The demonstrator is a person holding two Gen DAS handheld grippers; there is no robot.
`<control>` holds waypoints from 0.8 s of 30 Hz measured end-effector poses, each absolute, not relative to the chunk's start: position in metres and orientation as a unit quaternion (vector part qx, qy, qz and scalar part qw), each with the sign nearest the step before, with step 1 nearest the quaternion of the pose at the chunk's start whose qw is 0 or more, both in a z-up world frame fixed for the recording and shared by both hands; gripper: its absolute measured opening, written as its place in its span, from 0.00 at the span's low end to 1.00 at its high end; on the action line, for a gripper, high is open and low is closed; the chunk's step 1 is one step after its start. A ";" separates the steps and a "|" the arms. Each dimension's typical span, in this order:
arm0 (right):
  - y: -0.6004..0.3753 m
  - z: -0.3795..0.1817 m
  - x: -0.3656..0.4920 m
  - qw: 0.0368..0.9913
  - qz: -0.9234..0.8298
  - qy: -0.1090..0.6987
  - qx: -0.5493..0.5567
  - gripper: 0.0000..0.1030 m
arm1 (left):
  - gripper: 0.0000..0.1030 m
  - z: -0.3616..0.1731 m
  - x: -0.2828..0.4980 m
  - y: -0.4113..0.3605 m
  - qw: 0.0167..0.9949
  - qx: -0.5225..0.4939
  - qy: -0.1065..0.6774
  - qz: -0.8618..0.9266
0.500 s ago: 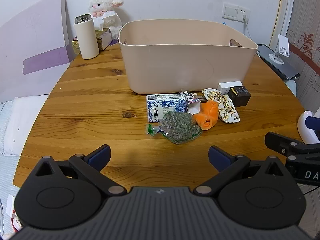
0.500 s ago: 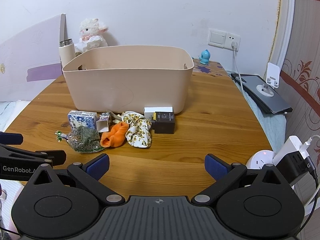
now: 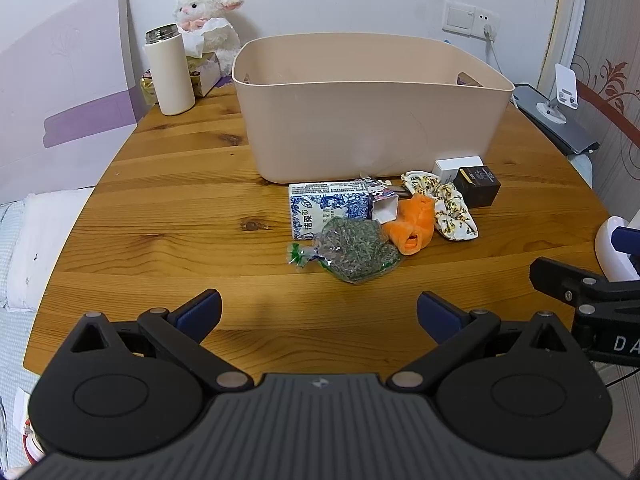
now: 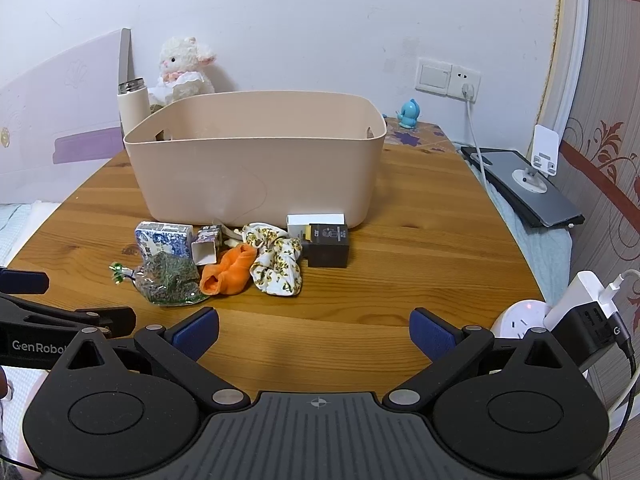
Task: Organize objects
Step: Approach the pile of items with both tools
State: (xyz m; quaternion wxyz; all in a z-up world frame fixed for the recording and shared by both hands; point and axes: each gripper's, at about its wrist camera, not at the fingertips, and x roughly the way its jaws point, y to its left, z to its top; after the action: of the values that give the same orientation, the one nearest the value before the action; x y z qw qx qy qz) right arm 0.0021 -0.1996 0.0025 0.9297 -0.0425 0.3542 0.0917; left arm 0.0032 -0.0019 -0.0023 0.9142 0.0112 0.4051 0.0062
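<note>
A beige plastic bin (image 3: 372, 120) (image 4: 256, 164) stands on the round wooden table (image 3: 180, 208). In front of it lie a blue-white carton (image 3: 320, 210) (image 4: 162, 240), a bag of dried green herbs (image 3: 356, 254) (image 4: 168, 282), an orange cloth (image 3: 414, 224) (image 4: 228, 270), a floral scrunchie (image 3: 448, 208) (image 4: 278, 264), a small white box (image 3: 456, 166) (image 4: 316, 220) and a black box (image 3: 478, 186) (image 4: 328, 246). My left gripper (image 3: 319, 314) is open and empty, short of the herb bag. My right gripper (image 4: 314, 330) is open and empty, short of the pile.
A white thermos (image 3: 170, 72), a plush lamb (image 3: 208, 20) and a tissue box (image 3: 206, 72) stand at the table's back left. A laptop with a phone stand (image 4: 524, 192) lies to the right. A power strip with chargers (image 4: 576, 304) sits at the right edge.
Both grippers have tilted slightly, so the views have shifted a little. The objects on the table have not moved.
</note>
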 end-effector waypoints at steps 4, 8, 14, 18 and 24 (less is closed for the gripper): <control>-0.200 0.001 0.002 0.929 0.092 0.356 -0.043 1.00 | 1.00 -0.003 0.004 -0.002 0.914 0.011 0.406 0.006; -0.200 0.001 0.003 0.929 0.092 0.355 -0.043 1.00 | 1.00 -0.003 0.005 -0.003 0.913 0.012 0.407 0.007; -0.199 -0.001 0.006 0.928 0.092 0.359 -0.043 1.00 | 1.00 -0.003 0.005 -0.002 0.913 0.012 0.408 0.007; -0.197 -0.002 0.009 0.926 0.092 0.363 -0.046 1.00 | 1.00 -0.005 0.009 0.000 0.912 0.009 0.410 0.007; -0.195 -0.004 0.015 0.923 0.092 0.370 -0.046 1.00 | 1.00 -0.008 0.015 0.002 0.910 0.006 0.414 0.009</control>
State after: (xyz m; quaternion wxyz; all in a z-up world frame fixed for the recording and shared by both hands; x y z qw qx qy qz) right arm 0.0152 -0.1946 -0.0039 0.9233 -0.0456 0.3701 0.0922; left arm 0.0155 0.0024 -0.0079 0.9104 0.0060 0.4137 0.0090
